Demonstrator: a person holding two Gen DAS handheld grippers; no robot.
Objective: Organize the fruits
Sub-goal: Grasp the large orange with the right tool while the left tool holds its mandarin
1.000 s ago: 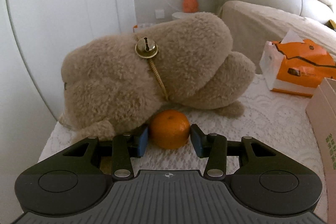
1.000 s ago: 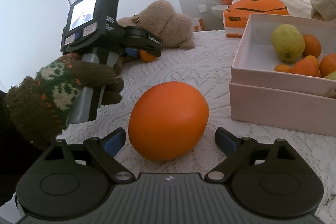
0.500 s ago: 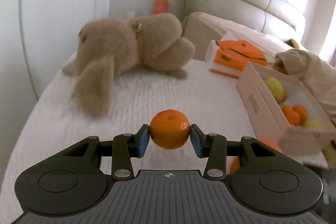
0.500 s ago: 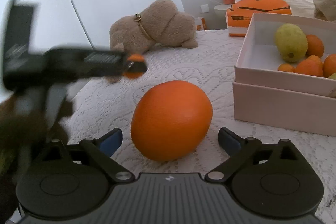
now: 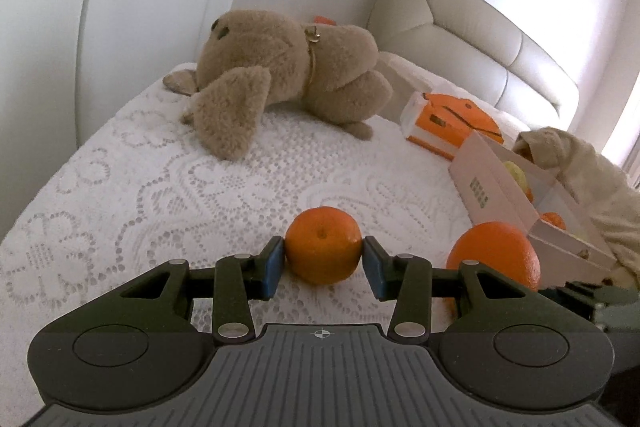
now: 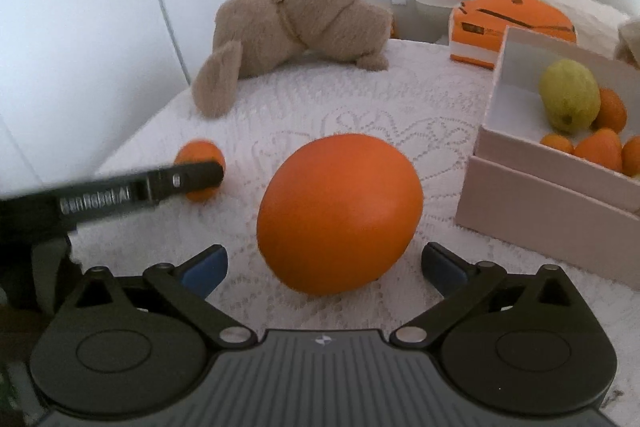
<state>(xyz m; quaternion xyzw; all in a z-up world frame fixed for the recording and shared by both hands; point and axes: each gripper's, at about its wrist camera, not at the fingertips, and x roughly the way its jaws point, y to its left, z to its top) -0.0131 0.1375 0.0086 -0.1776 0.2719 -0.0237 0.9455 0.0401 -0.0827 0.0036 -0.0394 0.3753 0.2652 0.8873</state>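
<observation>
the left gripper grips a small mandarin between its two blue-padded fingers; both pads press the fruit's sides, and the fruit sits centred at the fingertips, above the white lace bed cover. in the right wrist view the same mandarin appears partly behind the blurred left gripper.

the right gripper is opening, its fingers spread wide. a large orange rests on the bed cover between and just ahead of the fingertips; neither pad touches it, with a clear gap on each side. in the left wrist view this large orange lies just beside the pink box.

the open pink box stands to the right of the large orange and holds a yellow-green fruit and several small orange fruits. a brown plush toy lies at the far end of the bed, with an orange tissue box near it.
</observation>
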